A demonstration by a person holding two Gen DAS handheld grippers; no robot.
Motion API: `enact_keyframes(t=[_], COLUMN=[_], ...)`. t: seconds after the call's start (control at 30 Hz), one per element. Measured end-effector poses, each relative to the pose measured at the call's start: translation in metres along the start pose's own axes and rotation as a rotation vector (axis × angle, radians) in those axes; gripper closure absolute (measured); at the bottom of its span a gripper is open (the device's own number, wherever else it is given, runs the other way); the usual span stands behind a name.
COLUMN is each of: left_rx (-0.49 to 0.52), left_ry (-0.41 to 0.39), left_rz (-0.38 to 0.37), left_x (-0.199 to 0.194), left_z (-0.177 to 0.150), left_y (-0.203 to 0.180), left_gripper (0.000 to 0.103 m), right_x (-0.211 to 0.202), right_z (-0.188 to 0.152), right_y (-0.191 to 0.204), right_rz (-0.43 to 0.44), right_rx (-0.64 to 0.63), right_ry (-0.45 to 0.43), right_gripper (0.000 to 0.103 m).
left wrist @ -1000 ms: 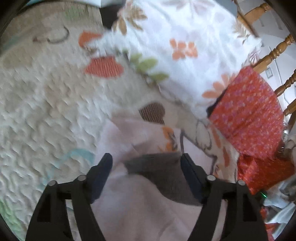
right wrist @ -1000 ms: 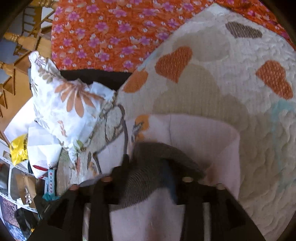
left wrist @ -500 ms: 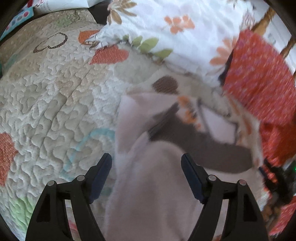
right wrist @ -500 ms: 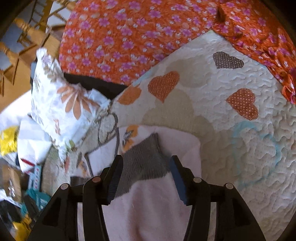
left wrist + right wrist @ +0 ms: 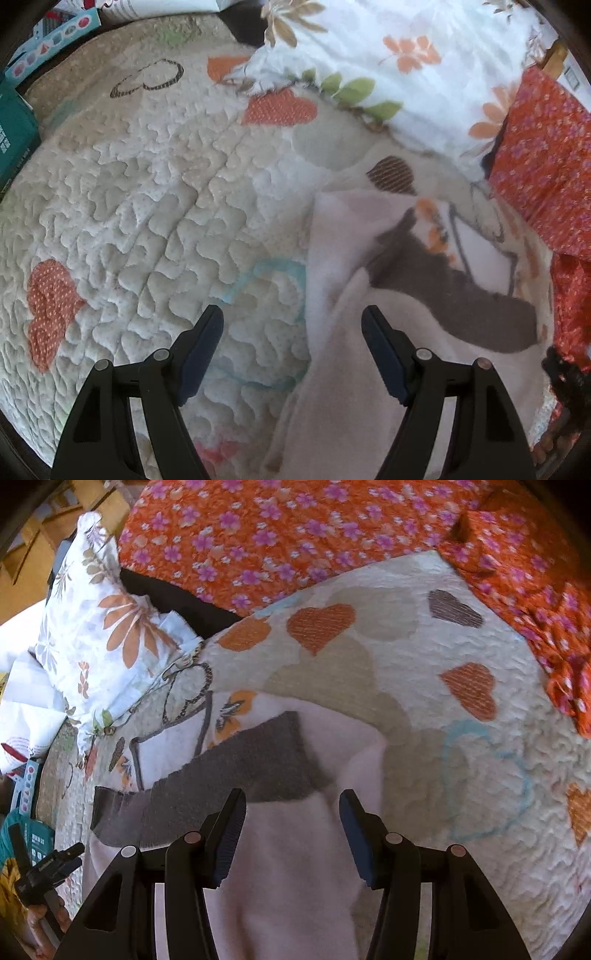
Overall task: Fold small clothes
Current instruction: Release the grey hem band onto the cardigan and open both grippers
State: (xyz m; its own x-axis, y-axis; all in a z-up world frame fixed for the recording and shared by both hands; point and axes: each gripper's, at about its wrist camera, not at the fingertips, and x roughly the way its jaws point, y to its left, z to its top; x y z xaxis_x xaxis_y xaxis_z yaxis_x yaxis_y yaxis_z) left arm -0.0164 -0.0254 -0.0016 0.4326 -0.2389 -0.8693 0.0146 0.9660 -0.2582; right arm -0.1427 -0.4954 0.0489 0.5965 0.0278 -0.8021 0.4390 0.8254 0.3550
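Note:
A small pale pink garment (image 5: pixel 343 398) with a dark grey band (image 5: pixel 450 295) lies folded on the quilted bedspread (image 5: pixel 147 221). My left gripper (image 5: pixel 291 332) is open and empty, its jaws over the garment's left edge. In the right wrist view the same pink garment (image 5: pixel 291 856) with its grey band (image 5: pixel 236 771) lies below my right gripper (image 5: pixel 291 816), which is open and empty above the pink cloth.
A white floral pillow (image 5: pixel 388 66) and an orange flowered cloth (image 5: pixel 539 173) lie at the head of the bed. Teal boxes (image 5: pixel 14 133) sit at the left edge. The pillow (image 5: pixel 99 635) and orange cloth (image 5: pixel 295 535) also show in the right wrist view.
Both grippers have let go of the grey-banded edge and drawn back. The garment now lies flat, folded over. The left gripper has shifted left, off the garment.

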Motion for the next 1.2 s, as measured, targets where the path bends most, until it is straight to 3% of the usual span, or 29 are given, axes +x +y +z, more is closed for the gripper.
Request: enact_keyframes(t=[0.2, 0.27, 0.3, 0.33, 0.4, 0.47, 0.53, 0.57, 0.6, 0.67, 0.7, 0.8, 0.87, 0.93, 0.97, 1.2], left_rx=[0.052, 0.050, 0.049, 0.049, 0.047, 0.038, 0.024, 0.016, 0.011, 0.007, 0.005, 0.006, 0.011, 0.012, 0.015, 0.065], left_ry=[-0.047, -0.052, -0.057, -0.062, -0.074, -0.087, -0.094, -0.093, -0.088, -0.069, -0.058, -0.049, -0.042, -0.032, -0.028, 0.051], left_rz=[0.008, -0.014, -0.023, -0.027, -0.030, -0.033, -0.044, -0.044, -0.040, -0.032, -0.028, -0.022, -0.020, -0.025, -0.026, -0.021], left_x=[-0.029, -0.039, -0.044, -0.049, -0.058, -0.066, -0.071, -0.072, -0.071, -0.066, -0.062, -0.057, -0.053, -0.049, -0.046, -0.020], left_z=[-0.026, -0.032, -0.036, -0.039, -0.045, -0.051, -0.057, -0.060, -0.063, -0.066, -0.066, -0.068, -0.066, -0.064, -0.063, -0.060], left_y=[-0.007, -0.004, -0.003, -0.003, -0.001, 0.002, 0.008, 0.011, 0.014, 0.018, 0.019, 0.022, 0.022, 0.020, 0.019, 0.000], left_gripper=[0.027, 0.027, 0.027, 0.027, 0.027, 0.027, 0.025, 0.025, 0.024, 0.024, 0.024, 0.024, 0.024, 0.024, 0.024, 0.024], right_x=[-0.008, -0.004, -0.002, -0.002, -0.005, -0.017, -0.035, -0.041, -0.053, -0.064, -0.066, -0.068, -0.066, -0.066, -0.068, -0.072], right_z=[-0.031, -0.041, -0.048, -0.053, -0.060, -0.063, -0.060, -0.059, -0.056, -0.055, -0.056, -0.056, -0.056, -0.056, -0.056, -0.045], right_y=[-0.030, -0.039, -0.044, -0.048, -0.048, -0.042, -0.034, -0.032, -0.026, -0.009, -0.002, -0.005, -0.004, -0.009, -0.011, -0.008], right_rz=[-0.029, 0.019, 0.073, 0.124, 0.190, 0.160, 0.068, 0.019, -0.123, -0.293, -0.306, -0.185, -0.171, -0.182, -0.185, -0.116], right_rx=[0.074, 0.106, 0.124, 0.135, 0.122, 0.056, -0.017, -0.035, -0.098, -0.226, -0.255, -0.184, -0.164, -0.143, -0.129, -0.039], right_ry=[0.113, 0.178, 0.217, 0.244, 0.262, 0.230, 0.164, 0.141, 0.079, -0.006, -0.015, 0.020, 0.034, 0.039, 0.032, -0.012], right_gripper=[0.046, 0.046, 0.052, 0.073, 0.093, 0.098, 0.099, 0.099, 0.099, 0.099, 0.099, 0.098, 0.089, 0.059, 0.054, 0.049])
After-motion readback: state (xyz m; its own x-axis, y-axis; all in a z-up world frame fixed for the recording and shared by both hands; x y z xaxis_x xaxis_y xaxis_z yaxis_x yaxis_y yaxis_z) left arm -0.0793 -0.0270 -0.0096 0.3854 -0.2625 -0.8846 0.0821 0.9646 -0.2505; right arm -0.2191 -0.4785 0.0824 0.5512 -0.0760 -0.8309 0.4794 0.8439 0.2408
